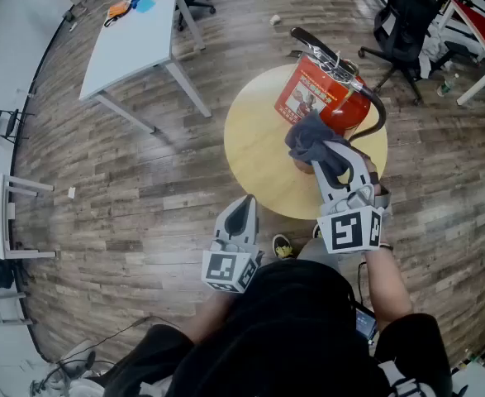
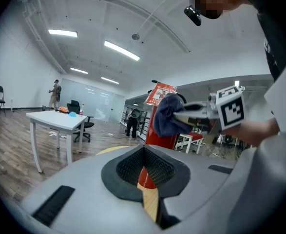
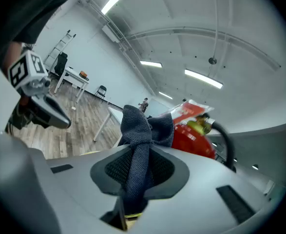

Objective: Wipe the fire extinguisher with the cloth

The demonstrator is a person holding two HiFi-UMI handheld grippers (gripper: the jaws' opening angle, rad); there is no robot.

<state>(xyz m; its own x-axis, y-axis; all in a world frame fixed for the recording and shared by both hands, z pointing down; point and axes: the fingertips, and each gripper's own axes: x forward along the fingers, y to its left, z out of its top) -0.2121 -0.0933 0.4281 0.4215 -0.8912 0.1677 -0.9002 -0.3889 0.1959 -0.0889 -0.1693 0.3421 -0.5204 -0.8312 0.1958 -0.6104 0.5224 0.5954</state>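
Fire extinguisher stands upright on the round yellow table, the biggest thing here, set toward the far right part of the top. Red cylinder, black hose looping down its right side, black lever on top. Dark grey-blue cloth is bunched in the right gripper, whose jaws are clamped on a fold of it, with the free wad held at the near side of the cylinder; touching or just off it, I can't tell. Left gripper hangs low at the near table edge, well apart from the extinguisher, jaws together with nothing between them. Looks like the wiping step. To do it well, I'd say keep the clamp firm, press the wad flat on the red wall, and sweep around and down. Stay clear of the hose and lever so the cloth does not snag. The free gripper could steady the top against tipping. Label on the cylinder is red and white with a printed panel, text too small to read. No brand legible. The gripper cubes carry only black-and-white square markers.
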